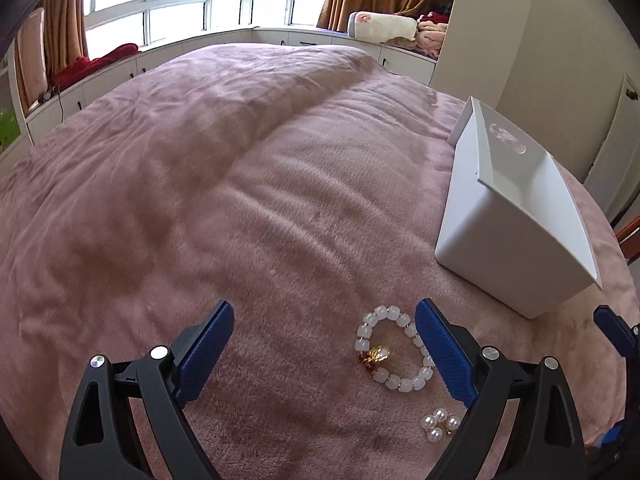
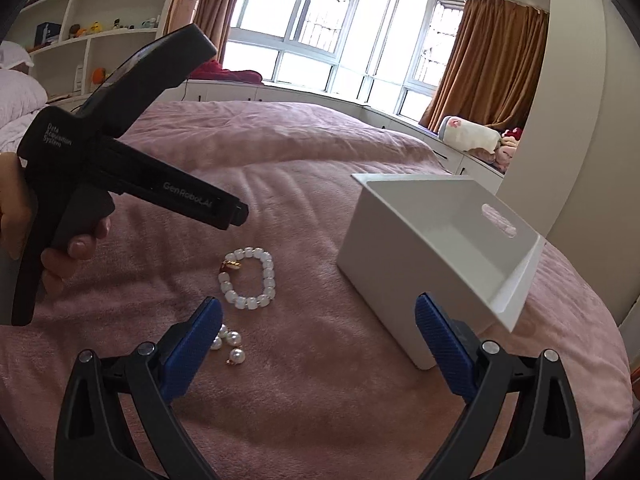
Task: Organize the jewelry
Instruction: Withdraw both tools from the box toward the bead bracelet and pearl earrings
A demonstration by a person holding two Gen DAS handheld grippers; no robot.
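The bracelet (image 1: 394, 348) lies flat on the pink blanket (image 1: 200, 200), just inside the left gripper's (image 1: 324, 348) right finger, with the pearls (image 1: 438, 424) close below it and the white box (image 1: 500, 240) standing near, to the right. Both grippers are spread wide and hold nothing; the right gripper (image 2: 316, 344) hangs over bare blanket between pearls and box. The bracelet looks light and limp — hard, smooth beads on a cord, likely to slide or roll under the pads. Pinching across one side of the loop, away from the gold charm (image 1: 378, 354), seems safest. The pearls are tiny and loose-looking — the soft plush may let them sink, so a low, careful pinch is called for.
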